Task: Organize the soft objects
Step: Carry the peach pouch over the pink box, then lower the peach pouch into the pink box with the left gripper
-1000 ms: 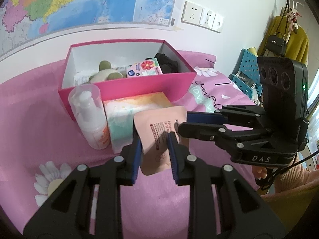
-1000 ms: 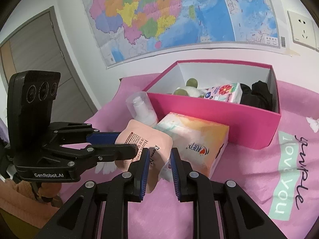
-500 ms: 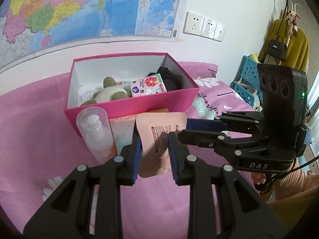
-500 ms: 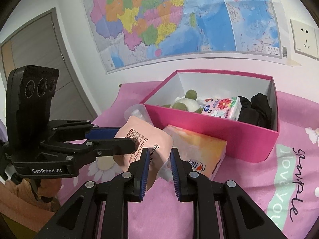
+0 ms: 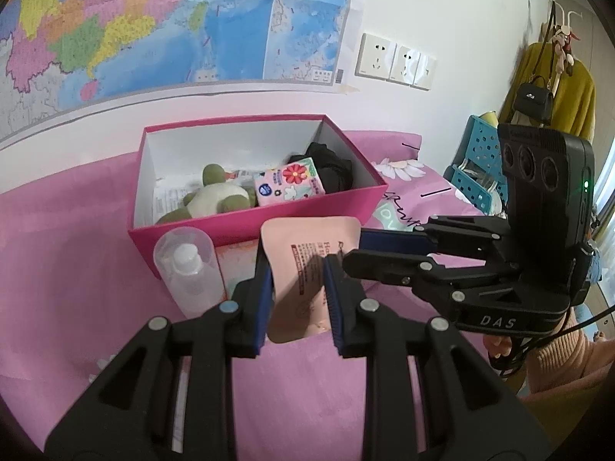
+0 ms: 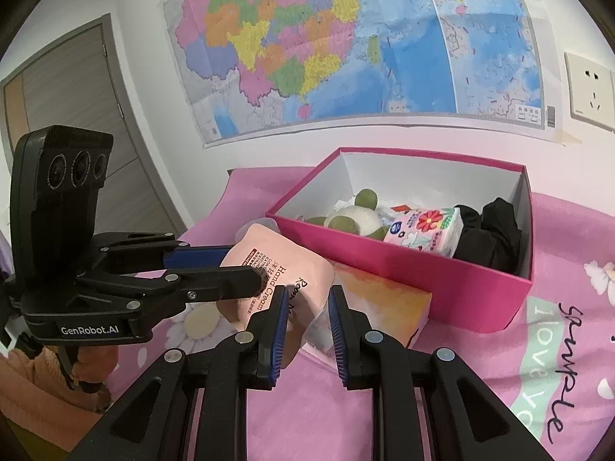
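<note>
Both tools are on the same thing: a peach hand cream pouch (image 5: pixel 307 265), held up off the pink bedspread (image 5: pixel 69 261), just near of the pink box (image 5: pixel 253 226). Left tool (image 5: pixel 298 301) is clamped on the pouch's near end, pads pressing each side. Right tool (image 6: pixel 307 320) is shut too, pinching what looks like the pouch's other edge, though exactly what its pads bite on is hard to tell from that view.

Box is already part full: plush toy (image 5: pixel 215 201), flowery tissue pack (image 5: pixel 290 186), sth black, prob. cloth (image 5: pixel 332 165), at the right end. Still outside, btw pouch and box wall: a clear pump bottle (image 5: pixel 188 269) at left and an orange tissue pack (image 6: pixel 378 296) lying flat.

Risks, as I judge it:
- Pouch is soft and slick; w/ two grips pulling apart it could slide out of one pair of pads and flop.
- If one tool lets go early, the pouch swings and may clip the bottle, which looks tippy.
- Near box wall stands right ahead; too low a carry and the pouch catches the rim and shoves the box back.
- Free space inside is mostly far side, so a short drop lands it on the tissue pack.
</note>
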